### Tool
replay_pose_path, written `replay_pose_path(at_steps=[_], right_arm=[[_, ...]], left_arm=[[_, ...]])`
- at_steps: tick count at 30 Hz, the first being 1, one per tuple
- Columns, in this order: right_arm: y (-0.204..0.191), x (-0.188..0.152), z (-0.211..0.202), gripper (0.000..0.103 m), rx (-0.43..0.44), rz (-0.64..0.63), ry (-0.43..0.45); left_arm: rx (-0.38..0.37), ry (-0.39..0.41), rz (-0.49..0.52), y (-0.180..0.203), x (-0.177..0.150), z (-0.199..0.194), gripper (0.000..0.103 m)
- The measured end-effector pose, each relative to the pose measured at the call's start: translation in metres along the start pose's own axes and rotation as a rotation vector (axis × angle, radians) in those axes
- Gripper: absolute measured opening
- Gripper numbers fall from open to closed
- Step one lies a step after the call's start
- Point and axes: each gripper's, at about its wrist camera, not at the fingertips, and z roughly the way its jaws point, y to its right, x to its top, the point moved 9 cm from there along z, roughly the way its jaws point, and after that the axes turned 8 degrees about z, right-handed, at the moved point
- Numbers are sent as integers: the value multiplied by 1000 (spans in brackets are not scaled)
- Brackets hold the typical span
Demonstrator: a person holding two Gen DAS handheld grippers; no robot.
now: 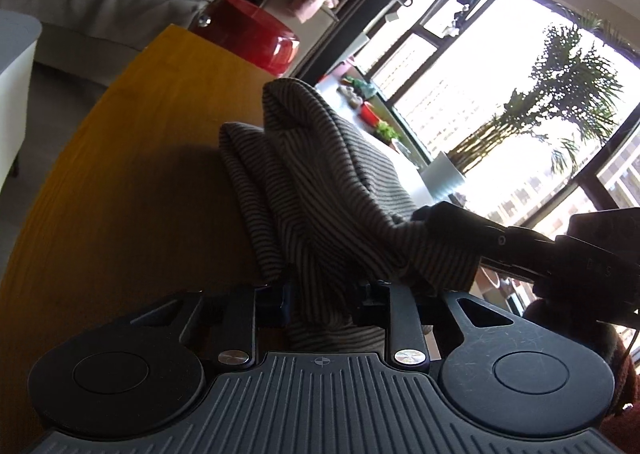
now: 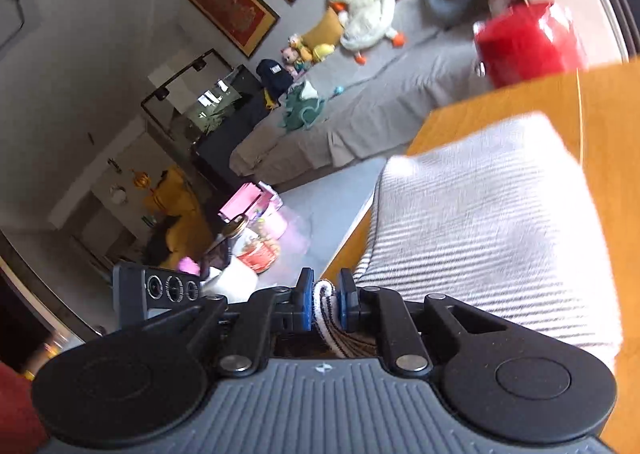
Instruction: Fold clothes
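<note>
left wrist: striped garment (image 1: 320, 190) stretches lengthwise away across table (image 1: 120, 158).

Bare wooden tabletop (image 1: 120, 158) lies open to my left of the bunched striped cloth (image 1: 320, 182), with a red container (image 1: 256, 34) blocking its far edge.

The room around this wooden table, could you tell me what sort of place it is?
Probably a home living room: a grey covered sofa with a plush duck, framed red pictures on the wall, and a potted palm by large windows.
</note>
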Motion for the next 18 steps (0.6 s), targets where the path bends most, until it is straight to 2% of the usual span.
replay_pose_path(at_steps=[3,5,6,8,10,12,14,16,18], right_arm=[[15,-4,10,10,16,84,-16],[20,-5,11,10,22,105,-16],[19,-8,13,10,11,82,-16],[15,-13,18,10,-22,17,-19],[10,-20,23,10,-65,-66,-26],[2,-25,29,10,-118,-163,-29],[-6,-28,35,10,-164,-241,-28],[-15,-31,33,10,-204,-328,-24],[-24,-32,20,17,-207,-416,-14]], left_arm=[[3,-1,2,1,-2,6,25],[18,-13,-8,-7,-1,1,32],[42,-8,-13,-14,1,-5,36],[98,18,-24,-29,10,-20,53],[140,62,-51,-42,22,-38,55],[124,109,-69,-40,41,-47,59],[89,104,-23,-21,51,-37,74],[72,69,44,0,57,-19,76],[134,-14,157,12,49,9,68]])
